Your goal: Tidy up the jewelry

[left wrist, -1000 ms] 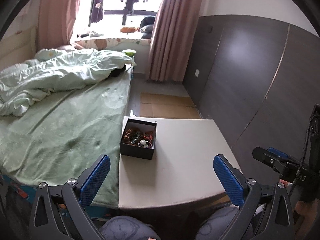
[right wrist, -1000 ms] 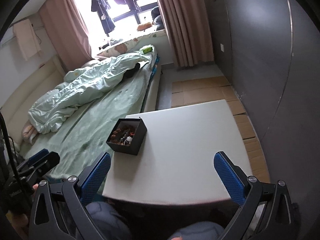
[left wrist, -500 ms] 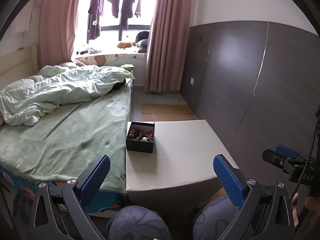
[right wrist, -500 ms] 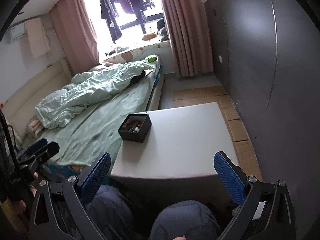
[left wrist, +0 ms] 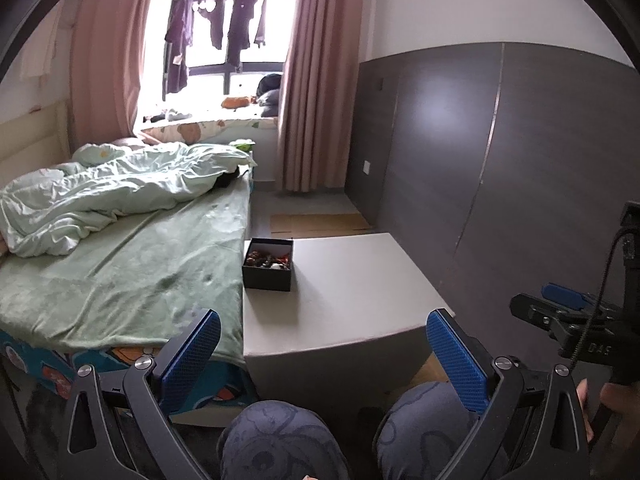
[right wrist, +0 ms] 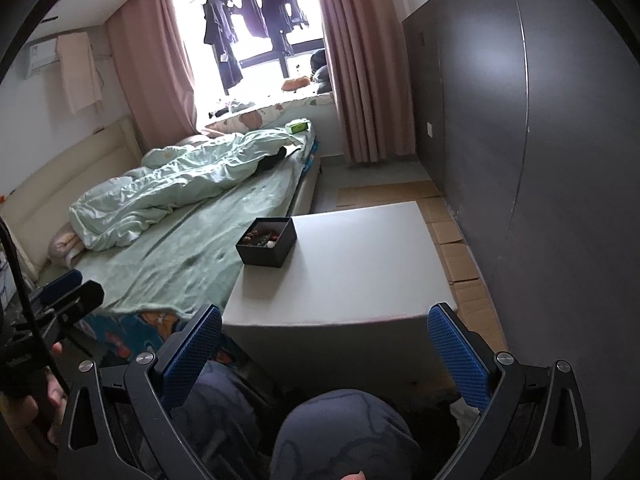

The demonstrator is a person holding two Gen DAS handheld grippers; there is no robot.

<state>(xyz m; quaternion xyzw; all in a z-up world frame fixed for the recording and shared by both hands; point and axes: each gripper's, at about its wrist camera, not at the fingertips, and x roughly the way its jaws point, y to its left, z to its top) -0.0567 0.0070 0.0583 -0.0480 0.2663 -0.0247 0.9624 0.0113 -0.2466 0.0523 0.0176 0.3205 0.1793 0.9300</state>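
A small black open box [left wrist: 268,265] [right wrist: 267,246] full of mixed beaded jewelry sits at the left edge of a low grey-white table [left wrist: 352,292] [right wrist: 360,264]. My left gripper [left wrist: 322,340] is open and empty, held well back from the table, above a person's knees [left wrist: 280,440]. My right gripper [right wrist: 324,336] is also open and empty, equally far back. Each gripper appears at the edge of the other's view, held in a hand.
A bed [left wrist: 120,264] with a green sheet and a crumpled quilt [left wrist: 112,196] lies against the table's left side. A dark wardrobe wall [left wrist: 500,160] runs along the right. Cardboard sheets [right wrist: 452,240] cover the floor beyond the table. Pink curtains frame a window at the back.
Both grippers have pulled back and risen away from the table, so the box and table look smaller and farther off. The knees have come into view. The jaws stayed open.
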